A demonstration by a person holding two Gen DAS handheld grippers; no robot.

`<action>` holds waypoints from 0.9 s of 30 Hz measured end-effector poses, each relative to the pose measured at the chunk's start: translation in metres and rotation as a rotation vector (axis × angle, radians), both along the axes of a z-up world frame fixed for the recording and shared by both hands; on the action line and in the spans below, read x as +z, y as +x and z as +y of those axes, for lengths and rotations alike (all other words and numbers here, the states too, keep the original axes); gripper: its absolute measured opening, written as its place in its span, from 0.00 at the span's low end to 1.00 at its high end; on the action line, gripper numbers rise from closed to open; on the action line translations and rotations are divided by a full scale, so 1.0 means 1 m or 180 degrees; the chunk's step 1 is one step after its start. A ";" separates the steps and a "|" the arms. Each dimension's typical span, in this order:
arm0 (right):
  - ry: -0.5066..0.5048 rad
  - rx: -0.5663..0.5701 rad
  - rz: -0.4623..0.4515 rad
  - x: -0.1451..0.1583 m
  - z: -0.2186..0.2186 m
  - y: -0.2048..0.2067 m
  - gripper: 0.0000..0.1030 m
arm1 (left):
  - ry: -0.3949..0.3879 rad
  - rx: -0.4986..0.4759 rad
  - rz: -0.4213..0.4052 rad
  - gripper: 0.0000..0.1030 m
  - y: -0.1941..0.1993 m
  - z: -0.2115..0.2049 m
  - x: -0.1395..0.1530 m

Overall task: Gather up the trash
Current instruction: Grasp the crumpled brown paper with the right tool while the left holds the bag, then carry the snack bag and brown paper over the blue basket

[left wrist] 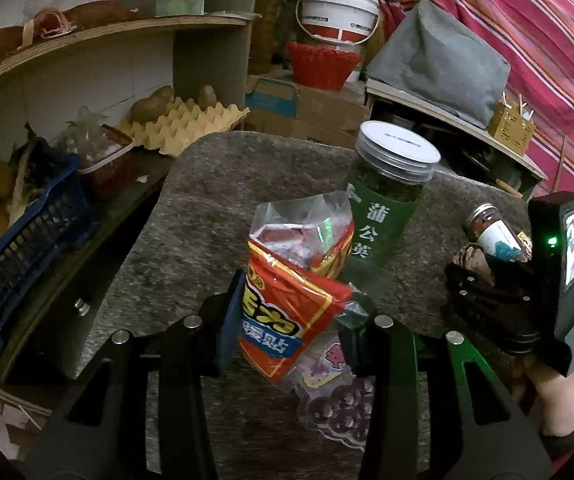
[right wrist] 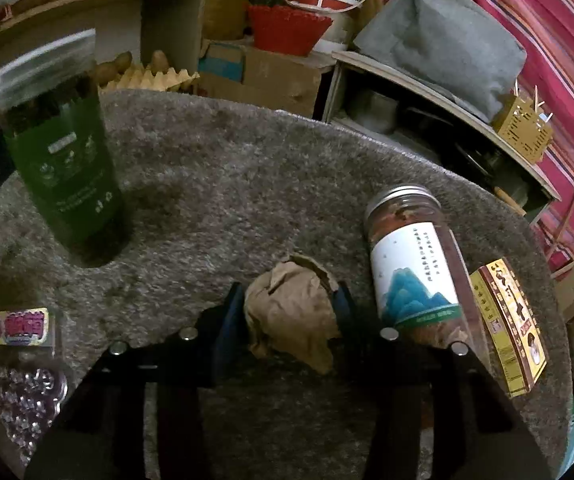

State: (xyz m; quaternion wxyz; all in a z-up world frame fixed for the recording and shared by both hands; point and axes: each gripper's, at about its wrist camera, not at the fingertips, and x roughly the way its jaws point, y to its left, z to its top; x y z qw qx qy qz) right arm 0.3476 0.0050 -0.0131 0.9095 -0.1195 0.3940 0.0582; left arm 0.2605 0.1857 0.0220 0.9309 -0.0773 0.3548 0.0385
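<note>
Left gripper (left wrist: 291, 320) clamped on a red plastic bag (left wrist: 287, 304), lifted above the grey mat (left wrist: 207, 200), near its middle. Right gripper (right wrist: 287, 312) closed on a crumpled brown paper ball (right wrist: 291, 312), near the mat's right edge. Green-label jar (left wrist: 387, 192) upright behind the bag. White-label jar (right wrist: 415, 272) and yellow box (right wrist: 507, 328) just right of the paper.
</note>
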 end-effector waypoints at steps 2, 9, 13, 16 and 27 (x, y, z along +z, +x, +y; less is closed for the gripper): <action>0.0050 0.0021 -0.0040 0.006 -0.003 -0.006 0.44 | 0.0005 -0.0017 -0.0013 0.39 -0.001 -0.002 0.001; 0.0191 0.0067 -0.0265 0.039 -0.023 -0.035 0.44 | -0.0001 -0.0080 -0.0037 0.39 -0.005 -0.016 0.004; 0.0219 0.0014 -0.0322 0.048 -0.045 -0.048 0.44 | 0.0014 -0.0133 -0.0047 0.39 -0.010 -0.027 0.006; 0.0248 -0.0048 -0.0352 0.052 -0.065 -0.059 0.44 | -0.0039 -0.0161 -0.0059 0.39 -0.016 -0.037 0.008; 0.0129 -0.0237 -0.0382 0.050 -0.142 -0.103 0.44 | -0.0017 -0.0324 -0.0061 0.39 -0.032 -0.092 0.013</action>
